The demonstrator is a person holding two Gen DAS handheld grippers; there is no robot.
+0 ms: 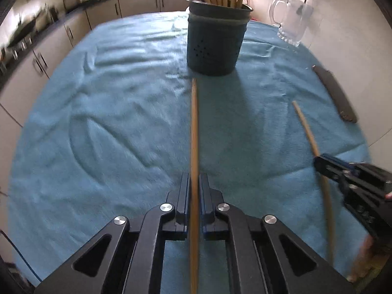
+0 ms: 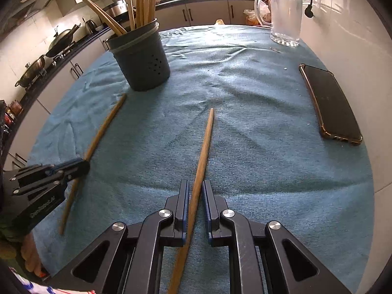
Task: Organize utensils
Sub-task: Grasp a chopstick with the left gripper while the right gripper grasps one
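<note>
In the right wrist view, the left gripper at lower left clamps one long wooden chopstick, the dark grey perforated plastic utensil holder stands upper left, and the right gripper at bottom centre pinches another chopstick over the blue cloth-covered table.

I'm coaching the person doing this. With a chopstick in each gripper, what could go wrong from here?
1. The tall dark perforated utensil holder is already packed with wooden chopsticks; a new tip may snag.
2. The right gripper holds its long wooden chopstick slightly askew, so it might twist.
3. The clear glass mug stands nearby.
</note>
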